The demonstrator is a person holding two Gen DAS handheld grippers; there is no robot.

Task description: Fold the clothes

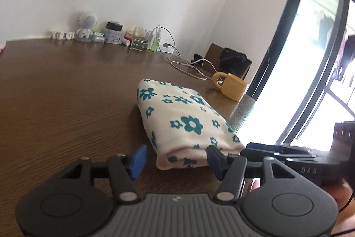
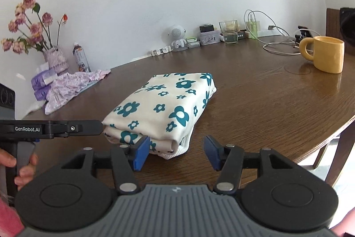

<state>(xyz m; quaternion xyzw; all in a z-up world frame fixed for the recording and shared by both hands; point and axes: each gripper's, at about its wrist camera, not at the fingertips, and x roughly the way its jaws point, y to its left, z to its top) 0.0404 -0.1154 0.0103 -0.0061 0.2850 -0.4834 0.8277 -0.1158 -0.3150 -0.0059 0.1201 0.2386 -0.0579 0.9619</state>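
A cream garment with teal flowers (image 1: 184,123) (image 2: 164,108) lies folded into a compact bundle on the brown wooden table (image 1: 66,103) (image 2: 255,92). My left gripper (image 1: 176,160) stands open at the bundle's near end, its blue fingertips on either side of the corner, nothing clamped. My right gripper (image 2: 175,153) is also open, just in front of the bundle's near edge. The right gripper's body (image 1: 288,157) shows in the left wrist view; the left gripper's side (image 2: 51,128), held by a hand, shows in the right wrist view.
A yellow mug (image 2: 324,53) (image 1: 231,84) stands at the right. White cables (image 2: 279,46), a glass (image 2: 229,32), a small robot figure (image 2: 177,37) and small items line the back wall. A flower vase (image 2: 54,57), a bottle (image 2: 81,58) and lilac cloth (image 2: 71,88) sit at the left.
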